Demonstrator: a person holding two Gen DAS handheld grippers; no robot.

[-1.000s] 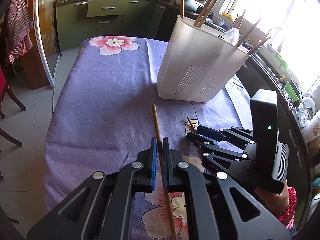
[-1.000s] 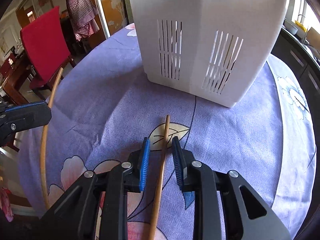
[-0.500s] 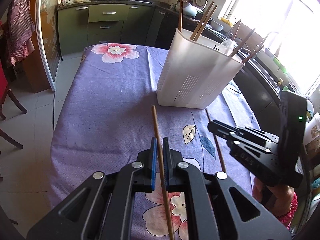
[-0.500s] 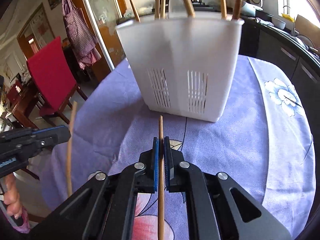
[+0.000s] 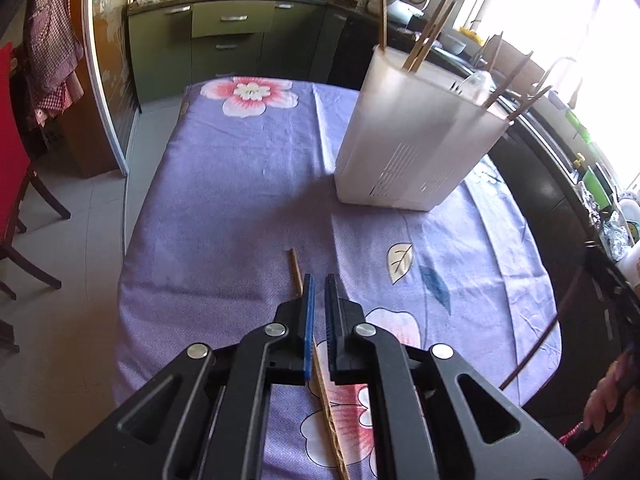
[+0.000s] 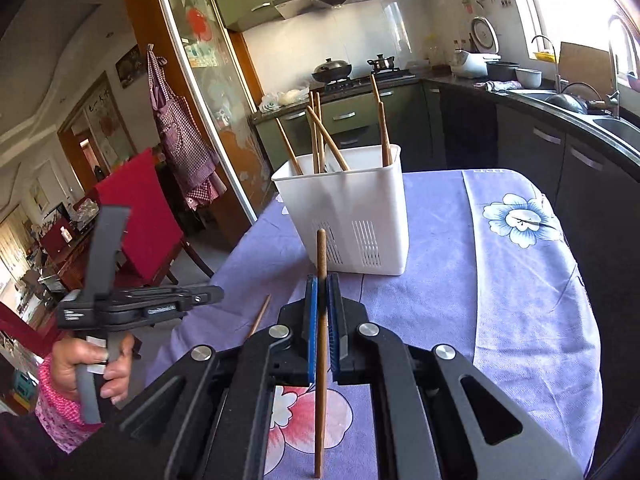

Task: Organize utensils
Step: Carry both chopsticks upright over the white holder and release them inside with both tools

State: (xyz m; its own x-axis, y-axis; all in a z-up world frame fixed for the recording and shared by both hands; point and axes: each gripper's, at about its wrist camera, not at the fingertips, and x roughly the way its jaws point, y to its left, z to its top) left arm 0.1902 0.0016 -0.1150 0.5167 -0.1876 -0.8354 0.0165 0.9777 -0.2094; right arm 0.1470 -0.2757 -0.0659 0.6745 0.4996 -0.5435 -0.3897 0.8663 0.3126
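Chopstick (image 6: 320,320): slim brown wooden stick

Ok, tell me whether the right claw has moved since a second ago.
Yes. The right claw has risen, shut on a chopstick. Its view showed only the white utensil holder's slotted wall before; now it sees over the rim to the chopsticks inside.

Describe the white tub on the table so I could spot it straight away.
Start at the table with the purple flowered cloth. On it stands one tall white plastic tub, upright, with thin slots cut low in its walls. Wooden chopsticks poke out of its open top, and nothing else stands on the cloth.
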